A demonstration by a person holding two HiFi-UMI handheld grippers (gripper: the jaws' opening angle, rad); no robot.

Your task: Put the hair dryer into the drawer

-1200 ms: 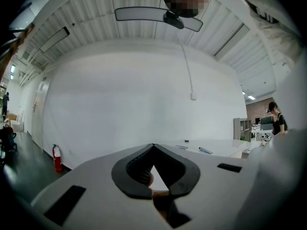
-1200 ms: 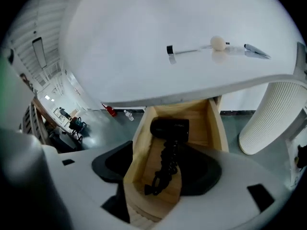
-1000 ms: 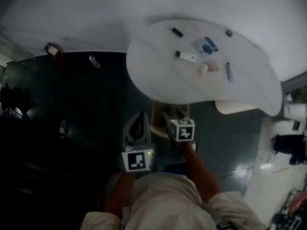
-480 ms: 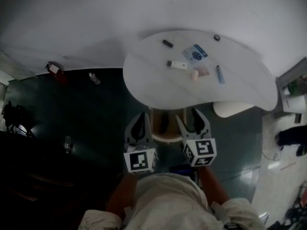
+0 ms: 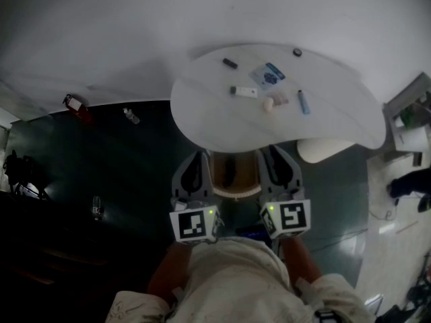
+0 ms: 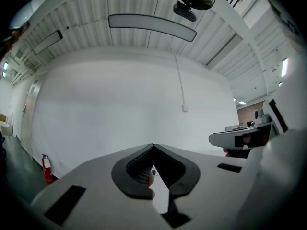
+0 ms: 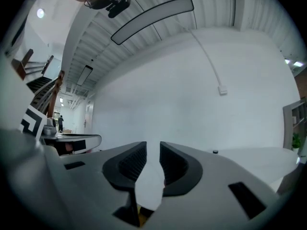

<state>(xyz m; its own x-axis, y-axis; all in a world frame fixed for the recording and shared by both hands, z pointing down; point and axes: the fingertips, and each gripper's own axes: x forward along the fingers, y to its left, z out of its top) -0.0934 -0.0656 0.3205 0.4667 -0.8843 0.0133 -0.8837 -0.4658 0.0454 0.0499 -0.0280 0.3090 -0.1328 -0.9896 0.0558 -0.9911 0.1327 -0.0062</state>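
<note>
Left hand-held gripper point(image 5: 199, 156): the jaws are together, their tips meet, and nothing is between them; it points level toward the near edge of the tabletop point(image 5: 337, 116).
Right hand-held gripper point(image 5: 271, 152): the jaws are closing and only a narrow gap is left; the gap is empty and the pads touch nothing.
Both together: the 2 hand-held grippers stand side by side in front of the person, apart from each other, both over the dark green floor point(image 5: 135, 160).
Drawer point(image 5: 234, 193): it is open, has a light wooden rim, and sits under the tabletop edge, between the 2 hand-held grippers.
Hair dryer: I cannot make it out with certainty; a dark shape is inside the drawer, but it is too dim to name. Neither hand-held gripper holds it.
On the tabletop: a white tube point(image 5: 243, 91), a blue and white packet point(image 5: 267, 75), a pink item point(image 5: 276, 102) and a blue stick point(image 5: 304, 101), all well apart from the jaws.
Farther out: a red fire extinguisher point(image 5: 75, 106) and a bottle point(image 5: 131, 116) at the white wall.
</note>
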